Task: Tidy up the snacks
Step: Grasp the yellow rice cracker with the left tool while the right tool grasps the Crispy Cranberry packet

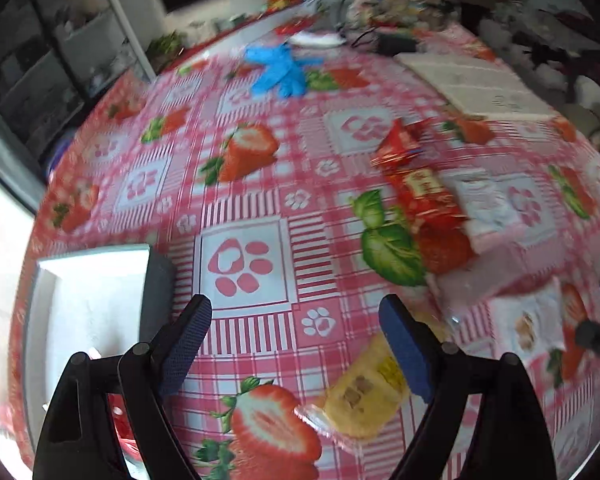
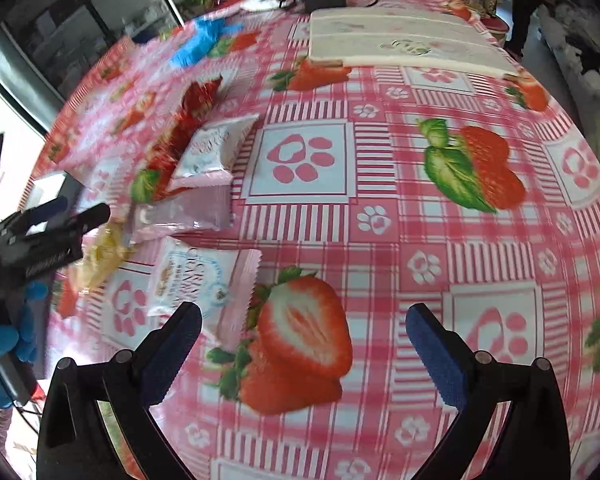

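Here, left to right, relative to each gripper:

Box: a white box point(image 1: 96, 276) sits on the desk point(image 1: 256, 200) just left of and beyond the left gripper's left finger; likely where the snacks go.

Left gripper point(image 1: 296, 344): spread wide, nothing between its fingers, hanging over the desk.

Yellow packet point(image 1: 364, 396): beneath the left gripper's right finger, partly hidden by it. It looks light, crinkly and slippery, with brittle contents; best pinched by a sealed edge.

Red packets point(image 1: 416, 184): ahead and right of the left gripper, lying among white packets point(image 1: 484, 204).

White packet point(image 2: 192, 276): just beyond the right gripper's left finger, flat, soft, thin; take its serrated edge.

Right gripper point(image 2: 304, 344): spread open and empty, above a printed strawberry.
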Available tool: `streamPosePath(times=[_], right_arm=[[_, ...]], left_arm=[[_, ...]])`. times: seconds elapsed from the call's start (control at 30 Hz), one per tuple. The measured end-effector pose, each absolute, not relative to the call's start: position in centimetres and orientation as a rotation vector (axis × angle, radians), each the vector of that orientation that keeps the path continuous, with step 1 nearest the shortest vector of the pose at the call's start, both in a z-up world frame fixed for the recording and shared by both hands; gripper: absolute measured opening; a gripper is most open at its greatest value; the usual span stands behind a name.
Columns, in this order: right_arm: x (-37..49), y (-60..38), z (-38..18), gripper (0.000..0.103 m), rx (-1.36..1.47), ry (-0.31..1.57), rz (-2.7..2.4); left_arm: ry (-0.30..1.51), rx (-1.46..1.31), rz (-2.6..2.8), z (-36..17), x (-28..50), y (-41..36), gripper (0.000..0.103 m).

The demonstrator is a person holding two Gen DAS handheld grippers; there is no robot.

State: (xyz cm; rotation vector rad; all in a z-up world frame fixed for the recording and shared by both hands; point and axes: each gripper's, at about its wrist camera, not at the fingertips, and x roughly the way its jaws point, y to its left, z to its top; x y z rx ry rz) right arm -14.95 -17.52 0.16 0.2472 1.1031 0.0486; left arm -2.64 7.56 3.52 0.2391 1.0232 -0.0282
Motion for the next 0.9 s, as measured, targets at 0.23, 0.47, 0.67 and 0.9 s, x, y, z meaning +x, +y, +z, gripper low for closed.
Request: streamPosePath(times=[0.23, 0.47, 0.67, 0.9], right_arm=[[-14.8, -13.0, 1.7, 0.103, 0.012, 1.044, 0.247], [-12.3, -9.2, -0.5, 0.103, -0.236, 1.073, 0.43], [-12.2, -9.1, -0.7, 0.06, -0.228, 1.068, 0.384], [-14.2, -12.2, -0.4, 0.055, 0.01, 1.126, 0.219]], left_arm=[[1.106, 0.461, -0.246, 1.0, -4.7, 4.2, 0.09], [1.123, 0.331, -0.244, 0.6, -3.3, 4.8, 0.098], [1.154, 0.17, -0.212, 0.3, -4.1, 5.3, 0.085], [1.12, 0.077, -0.133, 1.0, -7.9, 4.6, 0.039]])
